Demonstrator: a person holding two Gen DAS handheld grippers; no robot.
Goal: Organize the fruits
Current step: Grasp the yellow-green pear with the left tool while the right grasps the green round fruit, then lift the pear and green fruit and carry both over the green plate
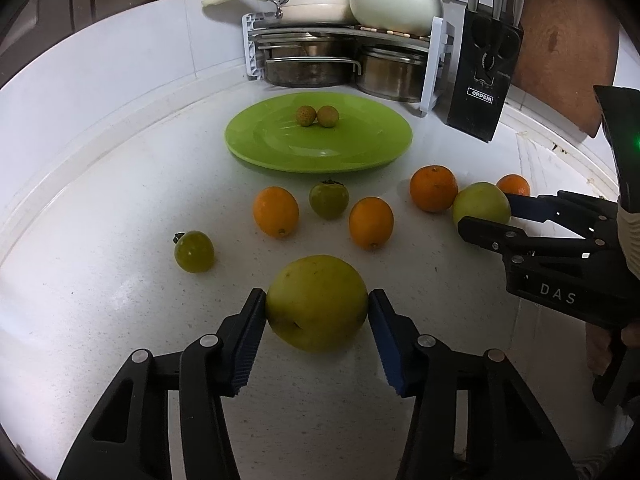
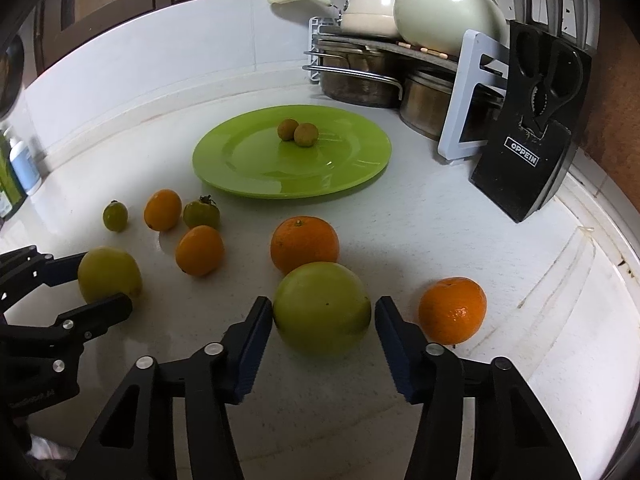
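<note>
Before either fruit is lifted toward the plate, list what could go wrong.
1. The right gripper looks only partly closed on its green fruit; a gap shows at one pad, so it may slip.
2. An orange sits right beside that gripper's outer finger and could be knocked rolling.
3. Two small fruits lie loose on the green plate; setting a heavy yellow-green fruit down nearby could scatter them.
</note>
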